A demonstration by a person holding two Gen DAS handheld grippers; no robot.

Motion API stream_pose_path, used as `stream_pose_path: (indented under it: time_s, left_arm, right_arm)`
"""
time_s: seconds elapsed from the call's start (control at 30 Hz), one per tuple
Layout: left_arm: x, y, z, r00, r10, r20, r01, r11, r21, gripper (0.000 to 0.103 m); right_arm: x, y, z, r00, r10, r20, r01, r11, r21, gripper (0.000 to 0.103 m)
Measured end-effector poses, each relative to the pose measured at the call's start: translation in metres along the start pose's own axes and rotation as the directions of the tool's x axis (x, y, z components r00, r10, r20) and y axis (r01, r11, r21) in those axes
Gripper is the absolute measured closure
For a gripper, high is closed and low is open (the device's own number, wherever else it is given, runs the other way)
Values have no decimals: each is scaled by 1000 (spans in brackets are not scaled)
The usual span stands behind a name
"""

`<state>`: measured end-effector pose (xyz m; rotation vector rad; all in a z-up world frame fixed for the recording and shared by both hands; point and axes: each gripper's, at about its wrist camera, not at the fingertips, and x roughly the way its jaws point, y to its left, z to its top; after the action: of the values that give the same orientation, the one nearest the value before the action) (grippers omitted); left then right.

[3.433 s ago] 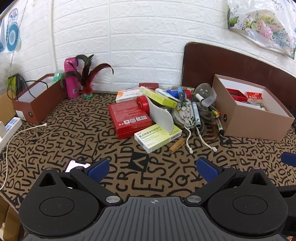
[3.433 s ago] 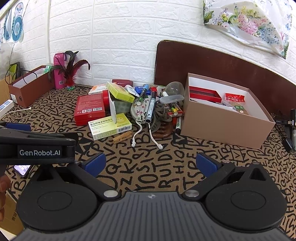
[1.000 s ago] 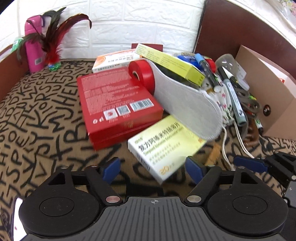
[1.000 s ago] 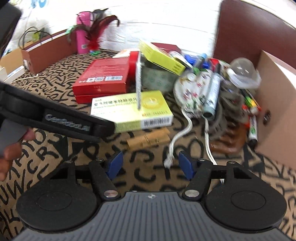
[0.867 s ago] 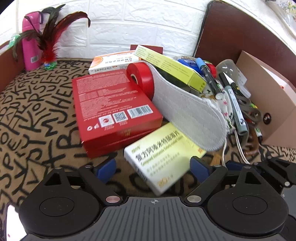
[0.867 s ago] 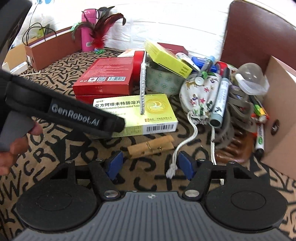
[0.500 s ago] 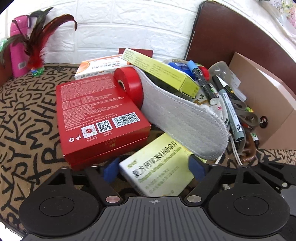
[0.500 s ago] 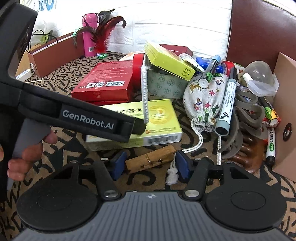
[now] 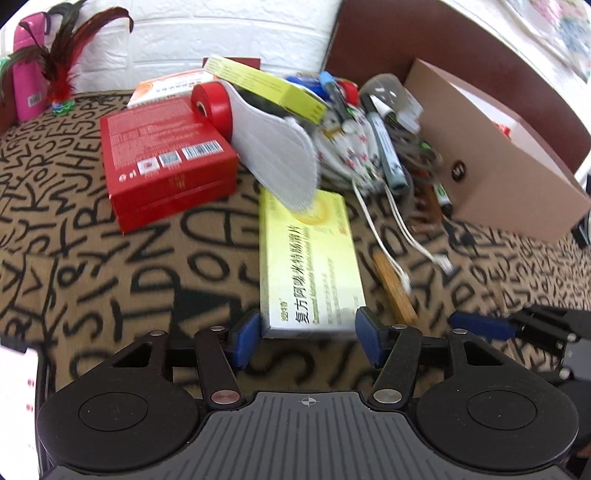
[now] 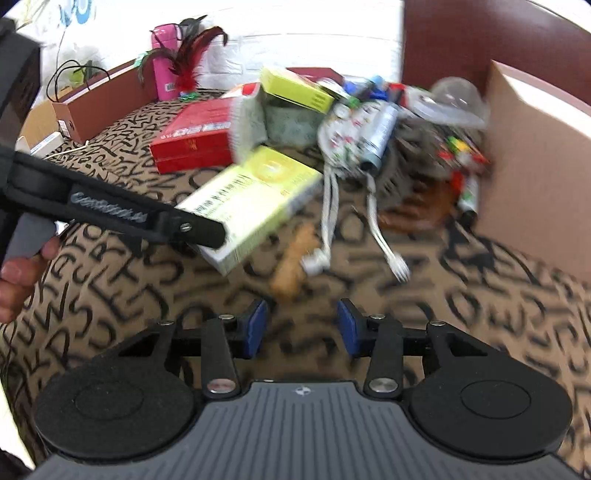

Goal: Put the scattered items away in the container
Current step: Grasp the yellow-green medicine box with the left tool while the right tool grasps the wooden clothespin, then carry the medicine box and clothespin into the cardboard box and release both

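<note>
A white embossed brick-pattern wall fills the upper centre of both views. A dark brown curved board leans against it at upper right. Below spreads a tan cloth printed with black letters, brightly, evenly lit.

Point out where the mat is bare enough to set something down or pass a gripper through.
Bare mat lies left of the yellow-green medicine box, in front of the red box. Another open patch sits in front of the brown container, right of the white drawstrings. It is crowded behind the medicine box up to the container: pouch, markers, tape and boxes piled together. The wooden clothespin lies beside the medicine box.
</note>
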<state>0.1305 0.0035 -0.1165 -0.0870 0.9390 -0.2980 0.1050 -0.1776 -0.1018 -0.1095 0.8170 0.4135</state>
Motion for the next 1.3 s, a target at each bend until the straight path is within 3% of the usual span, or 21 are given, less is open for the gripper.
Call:
stream_pose_path:
  time_s: [0.07,0.17,0.27,0.4,0.53,0.57,0.63,0.7,0.77,0.97,1.03,1.07,1.13,1.3]
  left_arm:
    - [-5,-5,-4,998,64,6,-64,998,4,23]
    - [-7,-8,1,993,120,24,-120,993,-3,20]
    - [-5,-10,14,993,111,37,-110,994,-24,17]
    - [11,-24,22,993,109,44,-111,992,57,14]
    - [38,-18,23,989,149,9,-149,986,70,21]
    - [38,-19,22,985,169,38,-172,981,90,35]
    - [37,-21,20,981,186,51,-191,974,120,36]
    - [33,-19,16,983,178,53,-183,976,121,36]
    - [26,-17,10,983,174,49,-179,976,123,36]
    - [-8,-25,-29,994,110,-8,-107,980,167,35]
    - [-13,-27,-36,992,122,-15,-117,977,176,31]
    - [-13,-28,-37,991,131,-12,-127,977,170,23]
    - [-9,-30,-34,988,157,-11,-153,977,146,21]
    - [1,-33,-26,984,178,-3,-176,972,153,23]
  right_arm:
    - [-9,-4,-7,1000,-21,2,21,999,26,55]
    - [-16,-7,-8,999,-30,15,29,998,60,55]
    - [-14,-2,-3,999,-35,30,33,998,47,55]
    - [-6,6,4,999,-10,38,9,999,45,56]
    - [9,10,10,1000,-16,20,16,999,42,61]
    - [13,9,11,1000,-23,18,22,999,45,64]
    - [17,9,13,999,-41,30,39,998,49,69]
    - [19,8,12,997,-71,39,68,996,56,85]
    - [16,3,9,996,-75,41,71,994,85,89]
    - [-14,3,-15,999,-34,-11,35,999,40,90]
    - [-25,5,-22,999,-13,-30,13,1000,17,90]
    - [-28,6,-23,999,-6,-34,7,1000,19,90]
    - [-27,7,-22,1000,-14,-27,15,999,44,87]
    - [-14,13,-11,999,-39,-25,40,998,57,82]
